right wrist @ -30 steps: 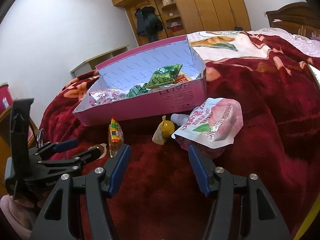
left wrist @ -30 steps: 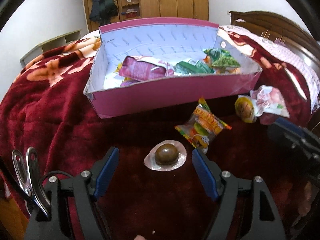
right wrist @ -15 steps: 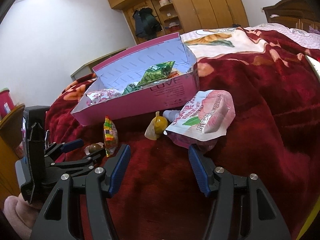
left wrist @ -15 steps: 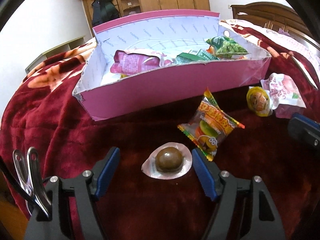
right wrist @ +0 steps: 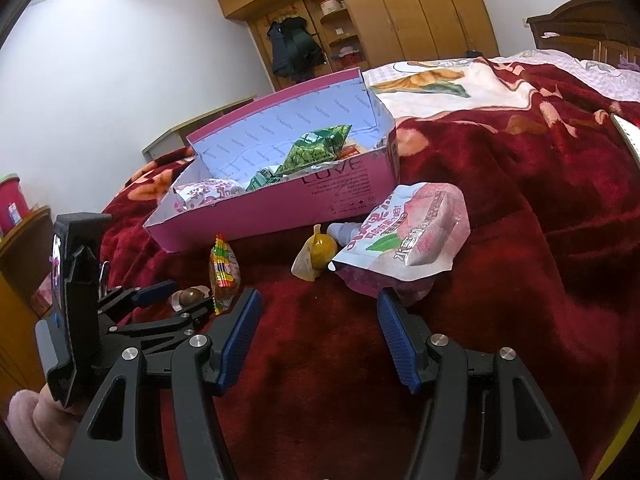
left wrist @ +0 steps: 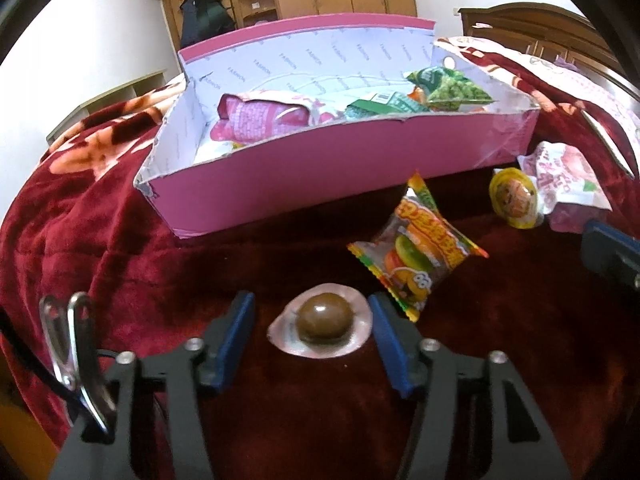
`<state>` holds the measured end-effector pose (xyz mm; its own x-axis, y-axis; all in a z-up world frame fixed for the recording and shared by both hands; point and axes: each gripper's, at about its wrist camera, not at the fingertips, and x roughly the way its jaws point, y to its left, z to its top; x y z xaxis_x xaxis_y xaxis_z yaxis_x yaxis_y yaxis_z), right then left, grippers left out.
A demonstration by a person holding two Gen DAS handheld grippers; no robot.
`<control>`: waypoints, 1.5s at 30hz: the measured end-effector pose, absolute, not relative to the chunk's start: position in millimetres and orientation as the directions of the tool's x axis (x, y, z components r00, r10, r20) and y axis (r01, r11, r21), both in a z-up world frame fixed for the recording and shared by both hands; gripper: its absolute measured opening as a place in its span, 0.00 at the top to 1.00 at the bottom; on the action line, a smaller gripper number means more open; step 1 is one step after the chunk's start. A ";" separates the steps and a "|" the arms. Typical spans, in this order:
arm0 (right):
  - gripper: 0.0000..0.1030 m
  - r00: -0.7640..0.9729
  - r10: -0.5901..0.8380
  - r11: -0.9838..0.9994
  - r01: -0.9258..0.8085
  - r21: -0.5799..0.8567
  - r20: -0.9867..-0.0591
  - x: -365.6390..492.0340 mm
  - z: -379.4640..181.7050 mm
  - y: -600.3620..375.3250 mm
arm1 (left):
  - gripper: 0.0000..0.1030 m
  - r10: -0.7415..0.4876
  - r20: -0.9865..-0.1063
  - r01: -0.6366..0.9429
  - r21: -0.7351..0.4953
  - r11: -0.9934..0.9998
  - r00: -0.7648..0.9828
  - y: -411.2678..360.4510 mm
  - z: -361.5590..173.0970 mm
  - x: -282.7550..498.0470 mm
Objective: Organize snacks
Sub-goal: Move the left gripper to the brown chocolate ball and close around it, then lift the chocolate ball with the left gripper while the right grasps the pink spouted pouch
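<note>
A brown ball sealed in a clear round packet (left wrist: 322, 318) lies on the red blanket between the fingers of my left gripper (left wrist: 310, 320). Its jaws are closing: the right pad is at the packet's rim and a small gap remains on the left. From the right wrist view, the left gripper (right wrist: 180, 298) brackets that same packet low at the left. My right gripper (right wrist: 318, 308) stands open and empty, just short of a pink pouch (right wrist: 412, 236). A burger-print packet (left wrist: 420, 252) and a yellow round snack (left wrist: 514, 196) lie in front of the pink box (left wrist: 320, 184).
The box holds a pink pack (left wrist: 260, 116) and a green pea bag (left wrist: 452, 88), among others. A wooden headboard (left wrist: 540, 28) rises at the back right and a wardrobe (right wrist: 400, 12) stands behind. A sleeved hand (right wrist: 28, 420) holds the left gripper.
The left gripper's jaws have narrowed around the brown ball packet. The right gripper has stayed still and equally open.
</note>
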<state>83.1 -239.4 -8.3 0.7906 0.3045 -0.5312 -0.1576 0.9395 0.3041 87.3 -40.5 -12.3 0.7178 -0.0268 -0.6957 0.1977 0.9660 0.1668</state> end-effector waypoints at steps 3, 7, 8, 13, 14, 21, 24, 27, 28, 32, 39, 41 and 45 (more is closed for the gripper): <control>0.40 0.800 0.294 0.942 -0.151 0.299 -0.523 81.2 -4.4 -243.5 | 0.54 -0.031 -0.691 0.205 0.170 0.964 0.722 -42.4 -11.2 84.3; 0.40 0.811 0.272 0.946 -0.127 0.298 -0.517 80.2 -0.4 -252.0 | 0.55 -0.048 -0.691 0.206 0.148 0.967 0.722 -39.6 -8.1 81.2; 0.40 0.812 0.269 0.946 -0.123 0.299 -0.517 80.8 -0.2 -254.4 | 0.56 -0.052 -0.690 0.205 0.141 0.969 0.722 -38.2 -6.7 80.2; 0.40 0.820 0.257 0.948 -0.111 0.299 -0.511 78.7 4.1 -262.7 | 0.57 -0.073 -0.684 0.204 0.113 0.972 0.726 -33.6 -1.1 76.0; 0.40 0.824 0.254 0.949 -0.112 0.295 -0.507 77.4 6.1 -263.1 | 0.57 -0.077 -0.682 0.205 0.108 0.973 0.727 -33.2 -0.3 75.5; 0.34 0.853 0.162 0.972 -0.051 0.231 -0.495 79.8 16.7 -266.1 | 0.58 -0.116 -0.677 0.210 0.058 0.976 0.727 -27.0 6.4 73.5; 0.16 0.854 0.112 0.979 -0.008 0.203 -0.507 90.0 15.8 -267.6 | 0.58 -0.124 -0.670 0.206 0.045 0.977 0.732 -25.1 10.7 71.1; 0.16 0.836 0.117 0.978 -0.002 0.209 -0.536 102.1 10.9 -268.1 | 0.58 -0.131 -0.664 0.205 0.034 0.978 0.736 -23.3 14.3 70.2; 0.16 0.825 0.125 0.976 -0.002 0.217 -0.552 107.6 7.9 -267.9 | 0.58 -0.133 -0.663 0.205 0.033 0.978 0.737 -23.0 14.8 69.8; 0.16 0.808 0.121 0.977 0.007 0.214 -0.576 118.5 1.5 -266.4 | 0.58 -0.134 -0.661 0.206 0.031 0.978 0.738 -22.5 15.4 69.2; 0.31 0.793 0.096 0.981 0.029 0.194 -0.602 129.1 -4.2 -263.7 | 0.58 -0.135 -0.660 0.205 0.030 0.978 0.739 -22.2 15.6 69.1; 0.35 0.795 0.087 0.982 0.032 0.184 -0.600 127.7 -3.9 -262.5 | 0.58 -0.138 -0.658 0.202 0.022 0.979 0.740 -21.1 16.5 68.3; 0.44 0.802 0.074 0.984 0.038 0.175 -0.593 121.2 -1.4 -261.2 | 0.58 -0.144 -0.650 0.197 0.009 0.980 0.746 -18.6 20.9 66.0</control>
